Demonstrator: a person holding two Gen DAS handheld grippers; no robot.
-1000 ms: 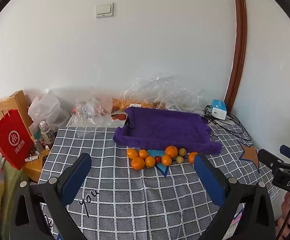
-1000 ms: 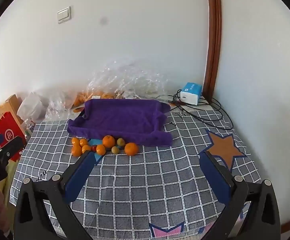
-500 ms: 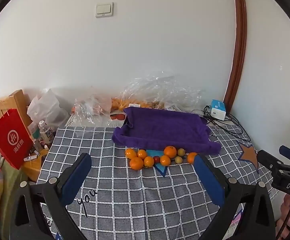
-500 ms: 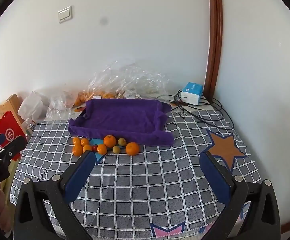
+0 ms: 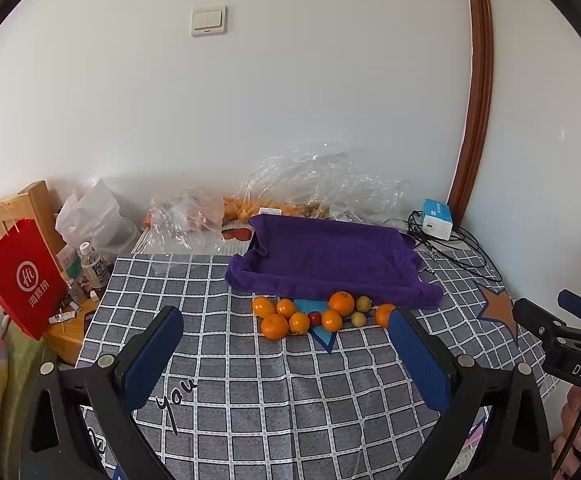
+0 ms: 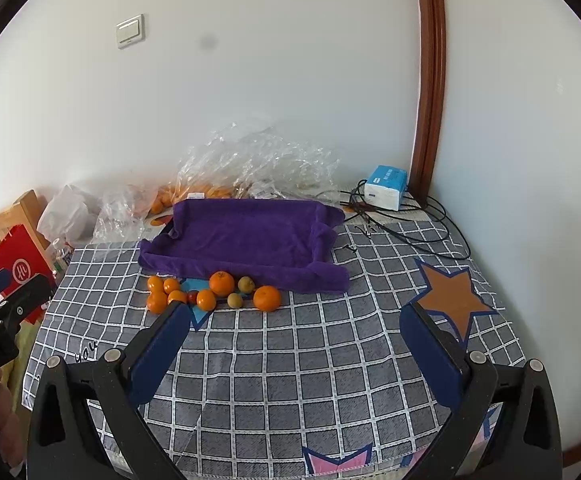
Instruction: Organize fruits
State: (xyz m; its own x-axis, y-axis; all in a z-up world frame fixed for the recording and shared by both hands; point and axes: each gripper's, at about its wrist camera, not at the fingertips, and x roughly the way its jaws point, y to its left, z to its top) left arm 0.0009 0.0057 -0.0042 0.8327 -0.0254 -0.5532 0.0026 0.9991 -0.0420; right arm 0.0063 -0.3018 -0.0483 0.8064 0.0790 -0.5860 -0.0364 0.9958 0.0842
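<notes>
Several oranges point(image 5: 341, 303) point(image 6: 221, 283), two small yellow-green fruits point(image 5: 363, 303) point(image 6: 246, 284) and one small red fruit point(image 5: 314, 318) point(image 6: 192, 297) lie in a cluster on the checked tablecloth, just in front of a purple cloth-lined tray point(image 5: 330, 258) point(image 6: 246, 236). My left gripper point(image 5: 282, 340) is open and empty, held above the cloth short of the fruit. My right gripper point(image 6: 294, 332) is open and empty, also short of the fruit. Each gripper shows at the edge of the other's view.
Clear plastic bags point(image 5: 318, 188) with more oranges lie behind the tray by the wall. A blue-white box point(image 6: 384, 187) with black cables point(image 6: 410, 232) sits at the back right. A red paper bag point(image 5: 22, 280) and a bottle point(image 5: 94, 266) stand off the table's left edge.
Both views have shifted slightly; the fruit and tray sit a little higher and farther. The fruit has not moved. Both grippers stay open.
</notes>
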